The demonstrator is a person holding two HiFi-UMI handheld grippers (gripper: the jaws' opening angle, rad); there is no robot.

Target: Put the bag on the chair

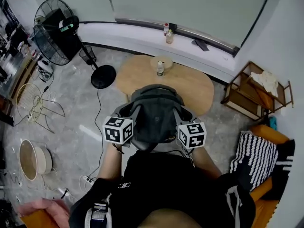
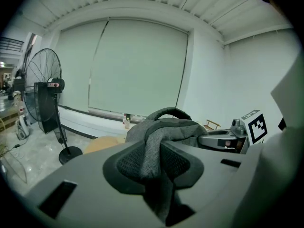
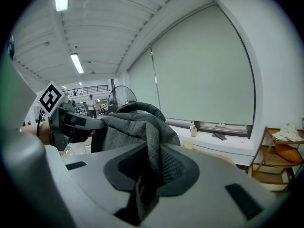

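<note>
I hold a dark grey backpack up in front of the person, above the floor, between both grippers. My left gripper is shut on a fold of the bag's fabric on its left side. My right gripper is shut on a strap or fold on its right side. The bag's top handle arches upward. An orange chair with a black-and-white striped cushion stands at the right, apart from the bag.
A wooden oval table with a small bottle stands just beyond the bag. A standing fan is at the far left, a wooden shelf at the right, and a wire basket on the floor at left.
</note>
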